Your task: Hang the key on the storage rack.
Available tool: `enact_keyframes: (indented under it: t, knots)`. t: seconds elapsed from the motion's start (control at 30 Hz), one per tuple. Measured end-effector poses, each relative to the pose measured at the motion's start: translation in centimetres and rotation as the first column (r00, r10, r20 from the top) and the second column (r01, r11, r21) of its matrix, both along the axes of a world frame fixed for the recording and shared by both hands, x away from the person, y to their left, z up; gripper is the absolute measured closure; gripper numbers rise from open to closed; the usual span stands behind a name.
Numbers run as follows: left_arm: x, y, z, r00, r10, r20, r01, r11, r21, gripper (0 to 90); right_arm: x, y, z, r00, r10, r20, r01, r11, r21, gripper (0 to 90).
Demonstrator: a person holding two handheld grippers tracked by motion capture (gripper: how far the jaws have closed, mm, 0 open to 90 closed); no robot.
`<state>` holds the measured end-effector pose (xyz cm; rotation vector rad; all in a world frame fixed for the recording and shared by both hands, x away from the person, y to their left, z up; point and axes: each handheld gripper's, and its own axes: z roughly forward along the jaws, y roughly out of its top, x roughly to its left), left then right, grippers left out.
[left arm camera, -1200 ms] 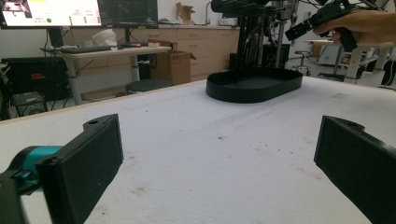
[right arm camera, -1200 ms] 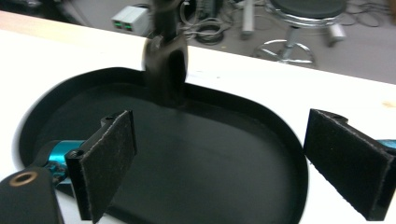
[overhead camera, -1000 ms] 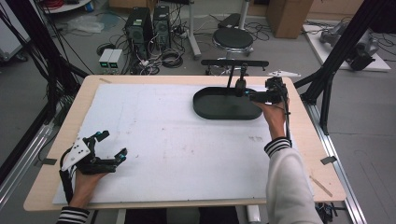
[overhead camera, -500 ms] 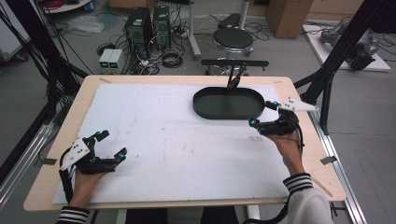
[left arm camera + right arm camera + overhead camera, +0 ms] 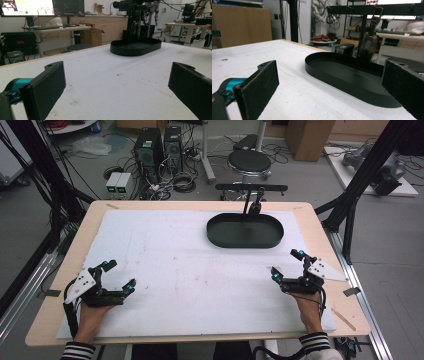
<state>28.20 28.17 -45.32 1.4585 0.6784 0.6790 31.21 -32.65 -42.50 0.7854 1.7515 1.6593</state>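
Both hand-held grippers, left (image 5: 119,276) and right (image 5: 287,263), rest wide open, apparently empty, near the black tray (image 5: 245,231).

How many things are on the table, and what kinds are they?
Black oval shallow tray: 1
Hand-held black claws with teal tips: 2, the left claw and the right claw, both open and holding nothing
White foam mat covering the tabletop: 1
Total: 4

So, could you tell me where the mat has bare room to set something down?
The mat is bare between the left gripper and right gripper, and left of the tray. Only the far right, around the tray, is taken.
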Motion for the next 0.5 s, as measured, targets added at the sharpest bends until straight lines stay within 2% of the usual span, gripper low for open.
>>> enact_keyframes:
  t: [0.1,0.27,0.4,0.5]
  knots:
    - [0.0,0.0,0.0,1.0,0.002,0.002,-0.002,1.0,0.001,1.7,-0.3,-0.3,-1.0,0.9999,0.005,0.01,-0.005,1.0,0.013,0.3]
    - [0.0,-0.1,0.0,1.0,0.006,-0.001,-0.006,1.0,0.004,1.8,-0.3,-0.3,-2.7,0.9999,0.016,-0.007,-0.016,1.0,0.02,0.3]
    - [0.0,0.0,0.0,1.0,0.009,-0.002,-0.009,1.0,-0.004,1.7,-0.4,-0.4,-2.8,0.9999,0.008,-0.009,-0.008,0.999,0.032,0.3]
    - [-0.1,-0.1,0.0,0.9999,0.01,-0.001,-0.01,0.9999,-0.001,1.7,-0.4,-0.1,-2.8,0.9999,0.011,0.001,-0.011,1.0,-0.002,0.3]
